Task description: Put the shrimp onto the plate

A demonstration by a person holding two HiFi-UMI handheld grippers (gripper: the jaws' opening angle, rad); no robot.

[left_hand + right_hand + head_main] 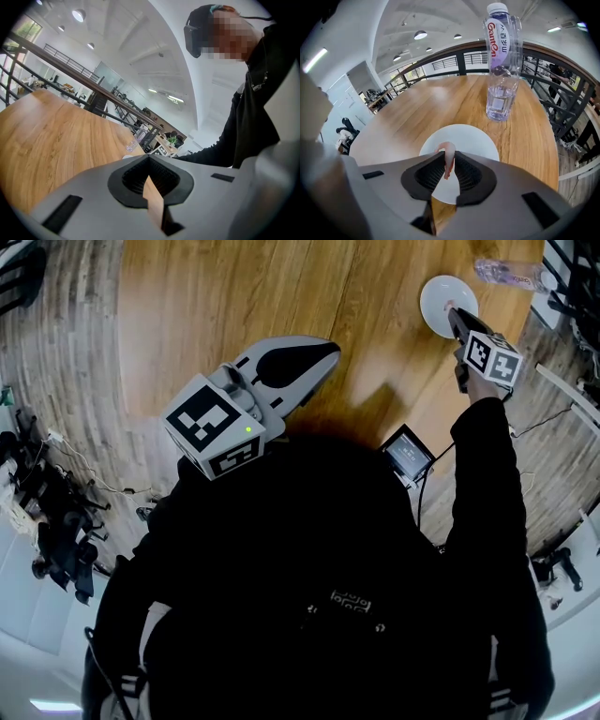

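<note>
A pale pink shrimp (449, 154) is pinched between the ribbed pads of my right gripper (448, 161), which is shut on it and hangs over the white plate (473, 140). In the head view the right gripper (456, 317) reaches over the same plate (438, 294) at the table's far right; the shrimp is too small to make out there. My left gripper (323, 357) is held near the person's chest above the wooden table (281, 296). Its jaws (151, 180) meet at the tips with nothing between them.
A clear plastic water bottle (502, 61) stands upright just beyond the plate, also seen lying toward the far right corner as the bottle (506, 274) in the head view. A small screen device (407, 452) hangs by the table's near edge. A railing runs behind the table.
</note>
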